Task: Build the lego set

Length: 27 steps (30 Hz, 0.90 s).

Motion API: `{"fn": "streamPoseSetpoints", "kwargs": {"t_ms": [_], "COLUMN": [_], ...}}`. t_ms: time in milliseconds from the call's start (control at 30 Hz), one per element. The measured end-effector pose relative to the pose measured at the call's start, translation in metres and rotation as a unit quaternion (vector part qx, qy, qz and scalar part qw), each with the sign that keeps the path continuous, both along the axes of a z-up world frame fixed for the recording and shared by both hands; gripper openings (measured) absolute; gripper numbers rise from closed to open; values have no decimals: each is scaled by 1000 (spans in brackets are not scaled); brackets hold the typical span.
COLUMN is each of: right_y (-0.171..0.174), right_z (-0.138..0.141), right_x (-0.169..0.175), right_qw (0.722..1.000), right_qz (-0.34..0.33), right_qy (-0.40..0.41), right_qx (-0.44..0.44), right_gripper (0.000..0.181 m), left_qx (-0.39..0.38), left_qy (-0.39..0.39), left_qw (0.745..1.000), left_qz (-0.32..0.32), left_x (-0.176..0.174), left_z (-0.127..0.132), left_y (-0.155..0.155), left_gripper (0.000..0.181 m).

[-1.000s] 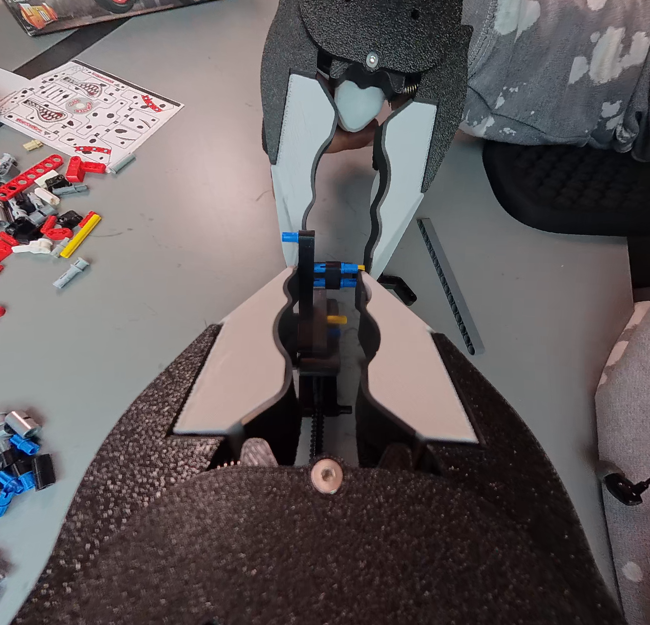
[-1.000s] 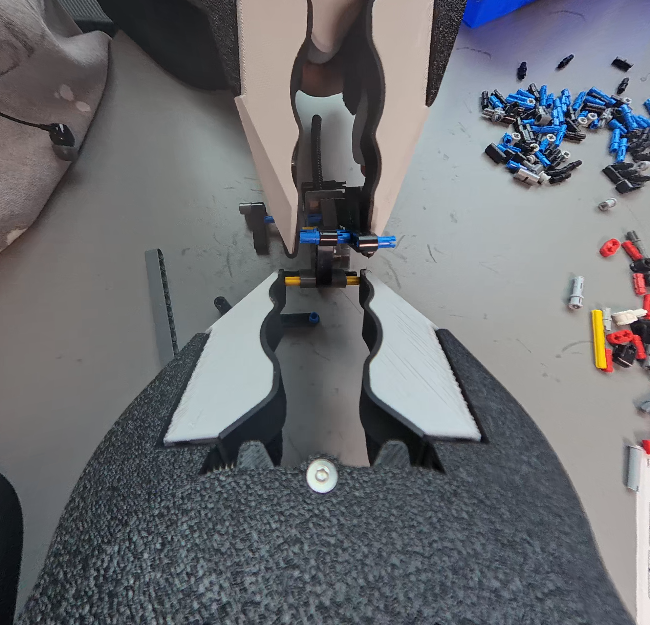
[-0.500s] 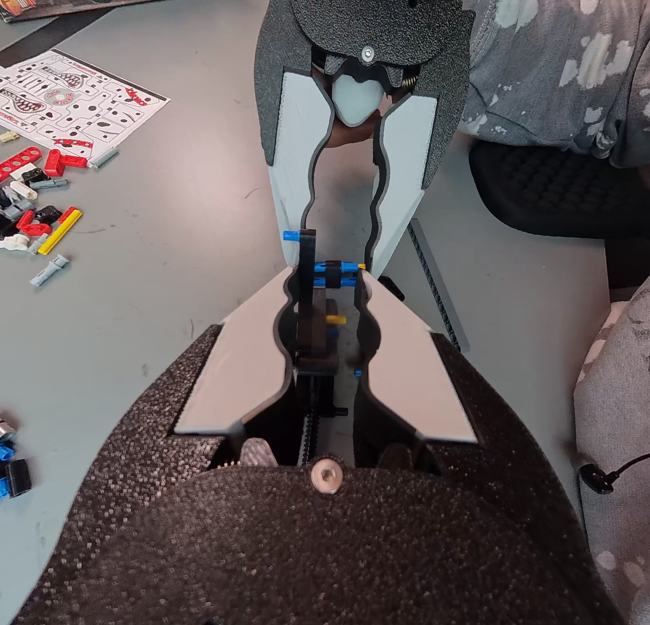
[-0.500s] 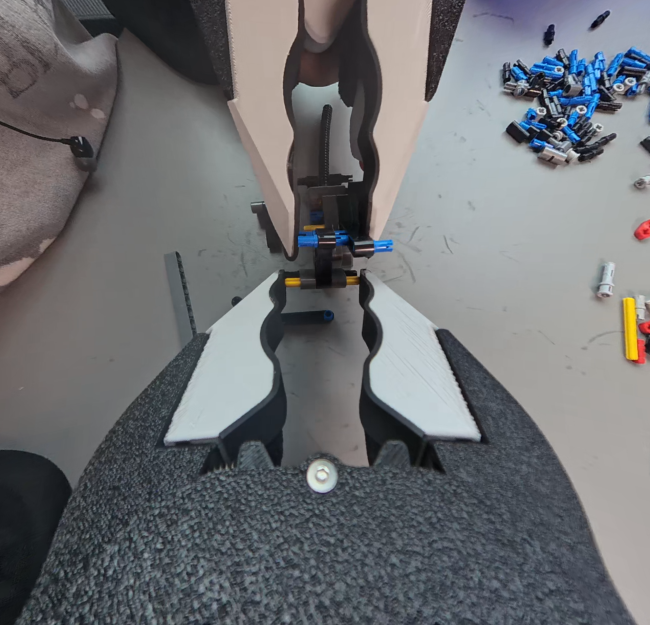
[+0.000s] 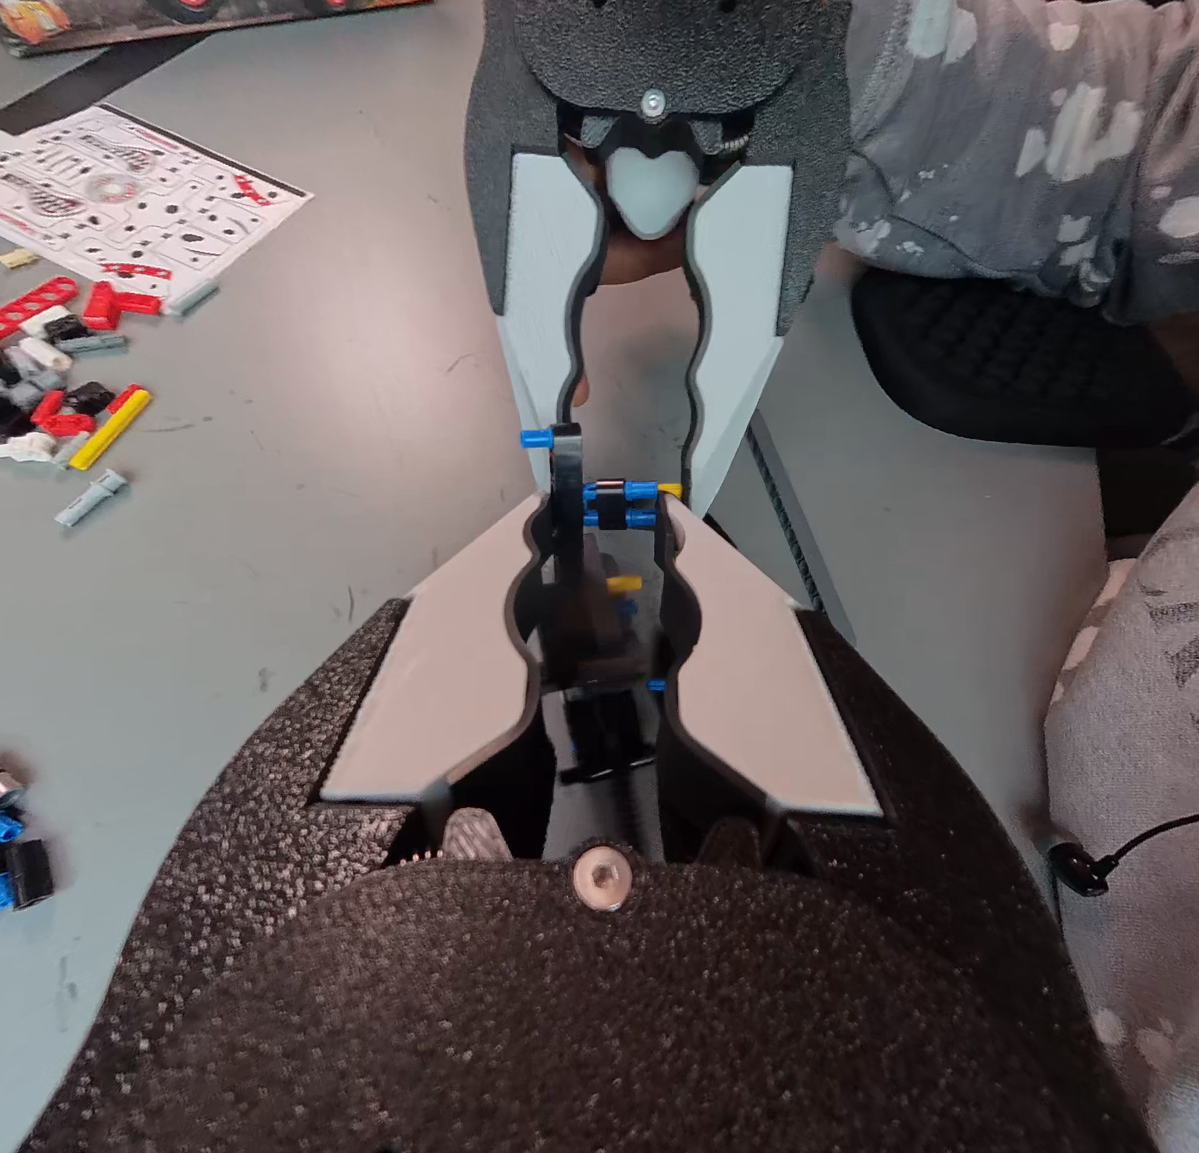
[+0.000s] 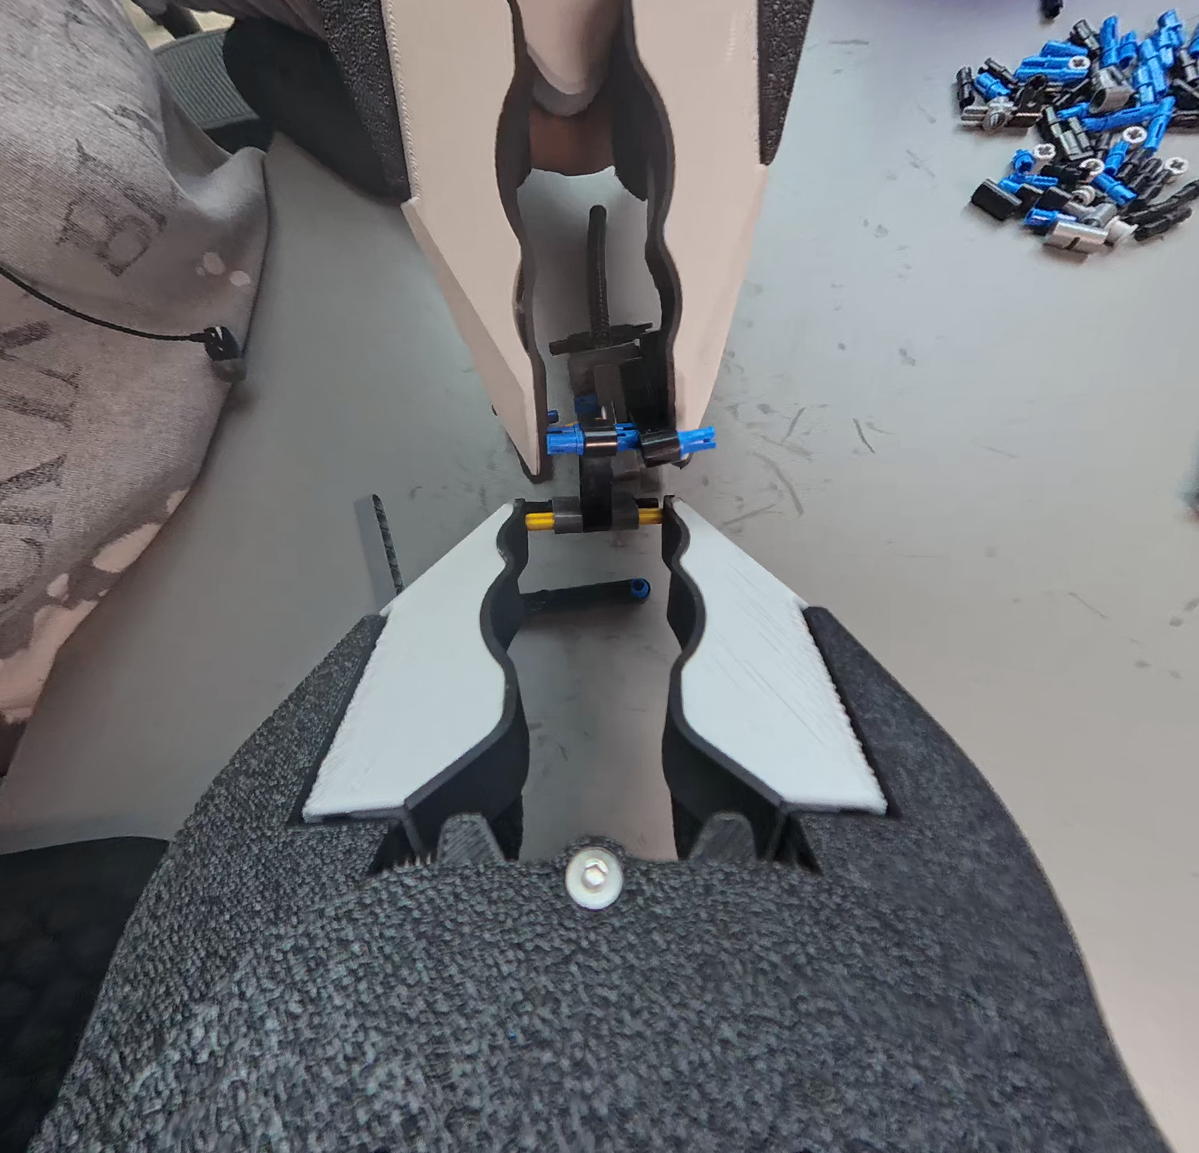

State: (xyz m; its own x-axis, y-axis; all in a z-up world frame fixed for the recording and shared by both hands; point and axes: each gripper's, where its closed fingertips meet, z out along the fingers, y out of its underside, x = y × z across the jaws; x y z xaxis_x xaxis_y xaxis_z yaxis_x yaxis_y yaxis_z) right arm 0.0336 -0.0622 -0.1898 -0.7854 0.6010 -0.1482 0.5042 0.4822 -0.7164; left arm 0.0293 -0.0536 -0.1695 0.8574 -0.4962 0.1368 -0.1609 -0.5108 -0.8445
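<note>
While pinched from both ends, black lego assembly [image 5: 587, 609] aloft.

You've got the half-built lego assembly [image 5: 587, 609] up off the table, dead center: black beams with blue pins [image 6: 697, 437] poking out sideways and a yellow axle [image 6: 542, 520] across its near end. Loose blue-and-black pins [image 6: 1090, 129] are piled at 2 o'clock, and red, yellow and grey bits [image 5: 58, 382] sit at 9 o'clock.
</note>
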Motion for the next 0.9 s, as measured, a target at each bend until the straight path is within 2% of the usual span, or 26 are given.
{"fn": "streamPoseSetpoints", "kwargs": {"t_ms": [133, 233, 300, 433, 667, 767, 833, 900], "right_y": [2, -8, -6, -3, -5, -6, -7, -12], "right_z": [-2, 1, 2, -2, 2, 3, 1, 0], "right_x": [-3, -1, -5, -3, -1, 2, 2, 5], "right_qw": [999, 999, 999, 998, 997, 995, 993, 990], "right_qz": [-24, 19, 18, 26, 37, 52, 62, 79], "right_qy": [-24, 18, 41, 46, 67, 88, 102, 112], "right_qx": [-19, -19, 10, 29, 0, 5, 21, 28], "right_gripper": [40, 30, 30, 30, 29, 29, 29, 29], "left_qx": [11, -8, -11, -16, -27, -42, -50, -53], "left_qy": [19, -2, -14, -40, -57, -50, -57, -71], "left_qw": [999, 1000, 1000, 999, 997, 997, 996, 993], "left_qz": [24, 8, 16, -3, -37, -44, -56, -83], "left_x": [-9, -6, -11, -7, -6, -12, -11, -8], "left_z": [1, -1, 1, 2, -3, -9, -12, -13], "left_y": [4, 2, 3, -1, -8, -13, -14, -15], "left_gripper": [25, 26, 26, 26, 34, 25, 10, 7]}}
